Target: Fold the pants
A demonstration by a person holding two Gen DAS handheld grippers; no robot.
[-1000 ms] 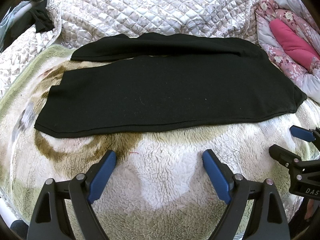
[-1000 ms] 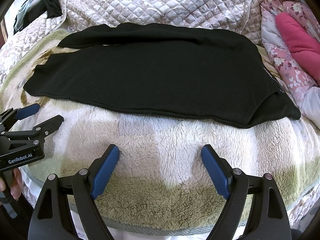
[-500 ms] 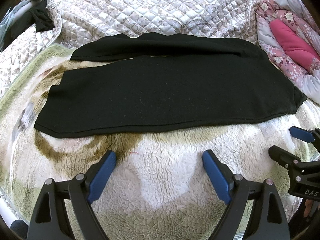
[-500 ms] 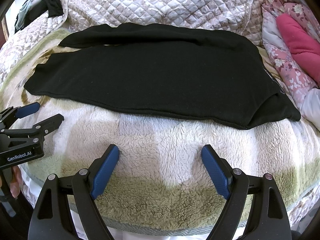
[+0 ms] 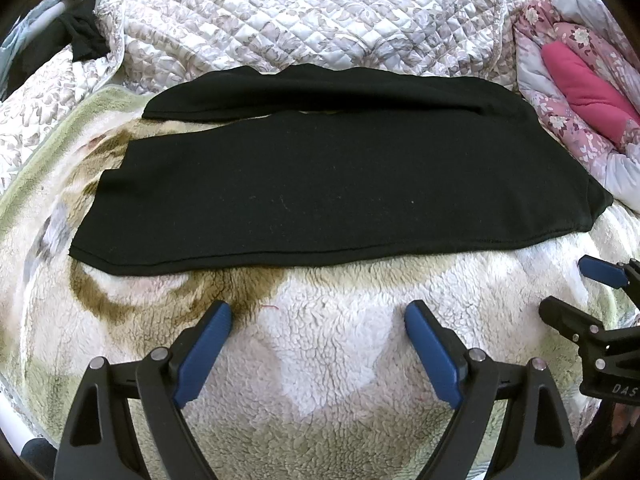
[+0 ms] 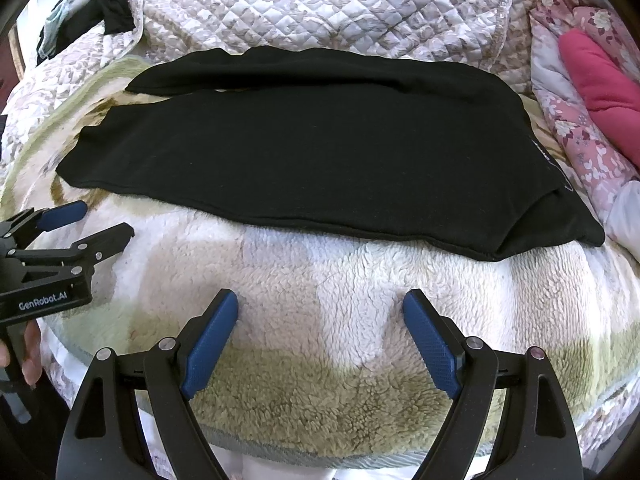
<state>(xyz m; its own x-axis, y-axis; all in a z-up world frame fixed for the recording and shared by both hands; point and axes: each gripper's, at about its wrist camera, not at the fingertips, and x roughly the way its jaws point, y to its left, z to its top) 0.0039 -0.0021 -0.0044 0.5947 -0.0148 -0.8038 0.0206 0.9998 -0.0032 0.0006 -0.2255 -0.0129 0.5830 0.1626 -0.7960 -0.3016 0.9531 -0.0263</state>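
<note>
Flat across the middle of both views lie the black pants (image 5: 332,184), spread lengthwise on a fleece blanket (image 5: 320,360) that covers the bed. One leg lies on the near side, the other runs along the upper edge of the cloth, and a thin gap shows between them toward the upper left. The waist end sits at the right of the frame, the leg hems at the left.

Both tools hover low in the frame over bare blanket, short of the pants' near hem and touching nothing. The left tool (image 5: 318,316) has its blue fingers (image 5: 204,352) spread wide apart; so does the right tool (image 6: 320,304). In the left wrist view the right tool shows at the lower right edge, and in the right wrist view the left tool shows at the lower left edge, with part of a hand (image 6: 28,356) on its grip.

Behind the pants, across the top of the frame, lies a quilted cover (image 5: 304,12). At the upper right a pink floral quilt (image 5: 576,92) is bunched; at the upper left, dark clothes (image 5: 80,40) lie in a heap.
</note>
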